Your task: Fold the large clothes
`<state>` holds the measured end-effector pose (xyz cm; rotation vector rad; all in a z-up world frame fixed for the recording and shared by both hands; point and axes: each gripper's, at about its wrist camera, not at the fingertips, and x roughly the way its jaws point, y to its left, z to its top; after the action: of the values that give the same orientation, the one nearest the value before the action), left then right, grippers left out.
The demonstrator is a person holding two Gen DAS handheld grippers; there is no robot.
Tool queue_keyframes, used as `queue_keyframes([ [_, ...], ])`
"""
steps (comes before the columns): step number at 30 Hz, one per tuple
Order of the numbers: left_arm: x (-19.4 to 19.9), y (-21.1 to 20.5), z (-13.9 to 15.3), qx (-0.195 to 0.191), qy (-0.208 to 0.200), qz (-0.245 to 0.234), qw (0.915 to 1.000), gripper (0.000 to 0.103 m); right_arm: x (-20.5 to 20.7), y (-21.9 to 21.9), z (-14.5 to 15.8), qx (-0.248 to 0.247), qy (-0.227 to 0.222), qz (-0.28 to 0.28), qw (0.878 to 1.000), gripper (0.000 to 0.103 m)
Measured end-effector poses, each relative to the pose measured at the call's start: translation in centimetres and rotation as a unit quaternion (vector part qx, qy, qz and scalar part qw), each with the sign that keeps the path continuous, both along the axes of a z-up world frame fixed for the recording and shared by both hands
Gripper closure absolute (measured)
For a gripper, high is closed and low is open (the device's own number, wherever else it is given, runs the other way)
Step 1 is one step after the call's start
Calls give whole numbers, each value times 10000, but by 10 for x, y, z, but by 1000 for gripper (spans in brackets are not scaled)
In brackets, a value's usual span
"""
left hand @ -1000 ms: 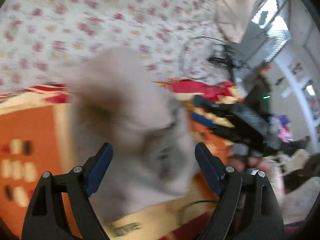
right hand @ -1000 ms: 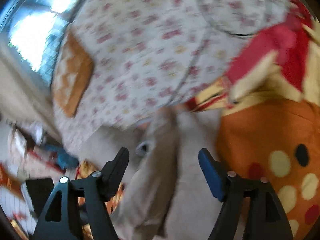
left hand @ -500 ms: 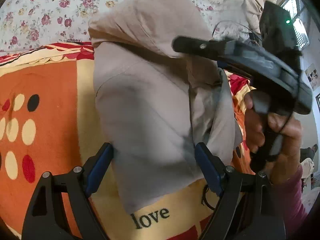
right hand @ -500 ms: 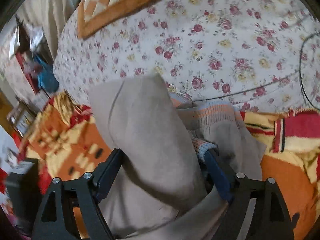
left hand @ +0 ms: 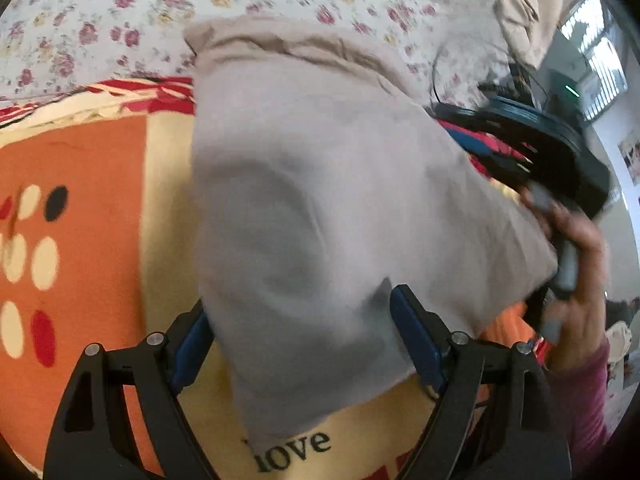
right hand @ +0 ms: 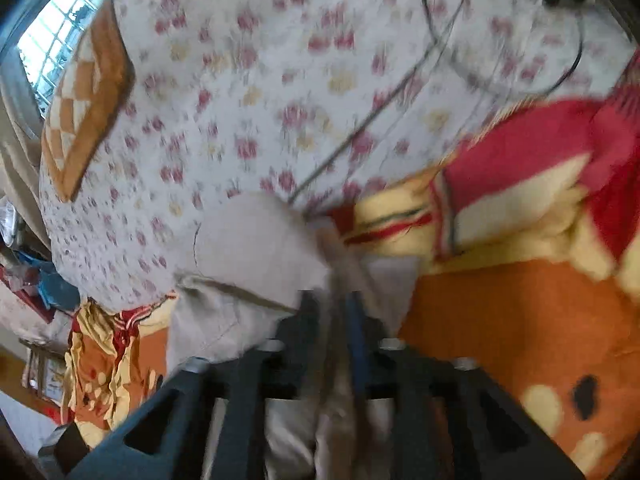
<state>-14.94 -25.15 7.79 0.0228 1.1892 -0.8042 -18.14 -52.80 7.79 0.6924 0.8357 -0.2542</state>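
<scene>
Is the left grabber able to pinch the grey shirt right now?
Probably yes. The left gripper is open, and the grey garment already lies between its fingers with nothing blocking. The right gripper is shut on it.

Daylight enters through a window, glaring white; both views are motion-blurred, with fisheye bending and dark corners at the edges.
</scene>
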Motion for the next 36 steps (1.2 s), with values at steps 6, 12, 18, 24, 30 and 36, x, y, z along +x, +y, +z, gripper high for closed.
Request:
queue_keyframes([
  [6,37,-11,23,-117,-553,389,9976,19,-10,18,33,-124,-45,520,9986,27],
  [12,92,-50,0,425,-726,835,9930,19,24,24,5,-69,-14,556,9984,28],
  [18,125,-78,-26,338,-597,1160,9909,14,39,2,-15,116,16,415,9991,101],
  [24,116,-89,-34,537,-849,981,9901,7,26,-10,-42,113,571,276,9979,92],
  [30,91,-54,-13,398,-927,776,9919,7,-20,12,26,311,2,723,9969,16],
  [36,55,-41,-7,602,-946,554,9922,7,-22,62,4,-113,567,1263,9903,90],
])
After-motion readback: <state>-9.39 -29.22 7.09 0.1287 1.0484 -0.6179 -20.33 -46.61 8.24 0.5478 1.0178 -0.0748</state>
